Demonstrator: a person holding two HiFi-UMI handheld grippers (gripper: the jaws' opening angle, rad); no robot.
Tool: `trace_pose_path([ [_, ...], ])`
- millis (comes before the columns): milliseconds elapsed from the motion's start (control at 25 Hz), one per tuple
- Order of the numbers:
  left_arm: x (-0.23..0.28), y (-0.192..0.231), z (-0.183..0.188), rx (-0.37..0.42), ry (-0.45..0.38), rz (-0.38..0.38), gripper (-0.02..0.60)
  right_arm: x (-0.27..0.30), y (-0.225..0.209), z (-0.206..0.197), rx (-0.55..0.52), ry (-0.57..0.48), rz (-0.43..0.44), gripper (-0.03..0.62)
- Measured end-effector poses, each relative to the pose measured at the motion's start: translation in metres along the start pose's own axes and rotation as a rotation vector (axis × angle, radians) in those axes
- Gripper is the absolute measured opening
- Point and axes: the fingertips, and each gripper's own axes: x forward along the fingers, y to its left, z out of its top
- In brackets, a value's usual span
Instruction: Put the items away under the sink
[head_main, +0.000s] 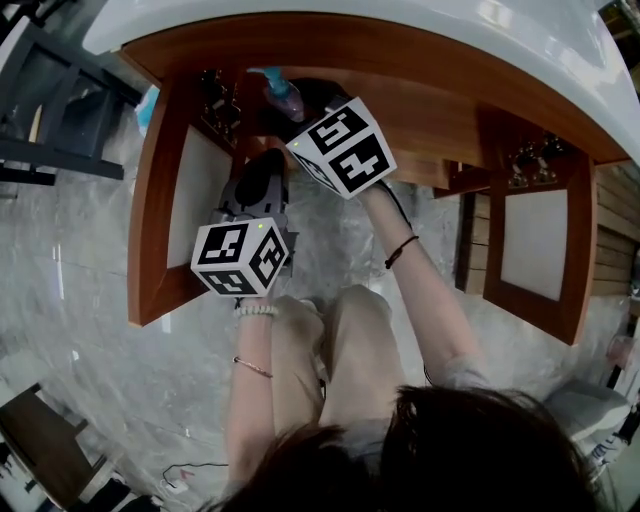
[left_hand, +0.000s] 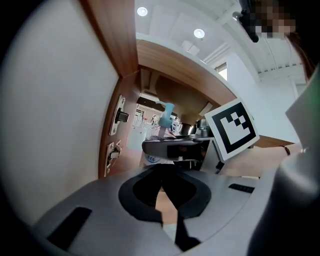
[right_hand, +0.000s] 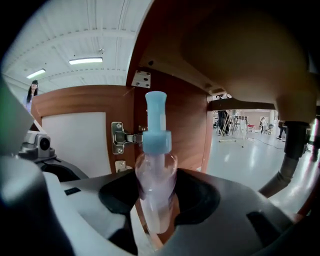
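Pump bottle at the mouth of the open under-sink cabinet, not set down yet.
The right gripper has its jaws about half open, pads clamped on the clear body of the pump bottle. The bottle is held upright with the blue pump on top, probably so it can be stood straight on the cabinet floor, near the left door's hinge edge. The left gripper has its jaw tips together and is empty, just outside by that door, clear of the path.

Grey marbled floor stretches past a dark furniture frame at upper left; a thin cable trails across it. Strip lights glow overhead.
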Motion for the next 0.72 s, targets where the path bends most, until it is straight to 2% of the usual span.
trace_pose_path([
  [400,0.012,0.017,-0.007,0.000,-0.039,0.056,0.002,0.032,-0.021,0.002,0.046,-0.066,-0.058,0.206],
  [720,0.020,0.022,-0.010,0.029,-0.048,0.062,0.002,0.041,-0.025,0.006,0.055,-0.130,-0.083,0.207],
])
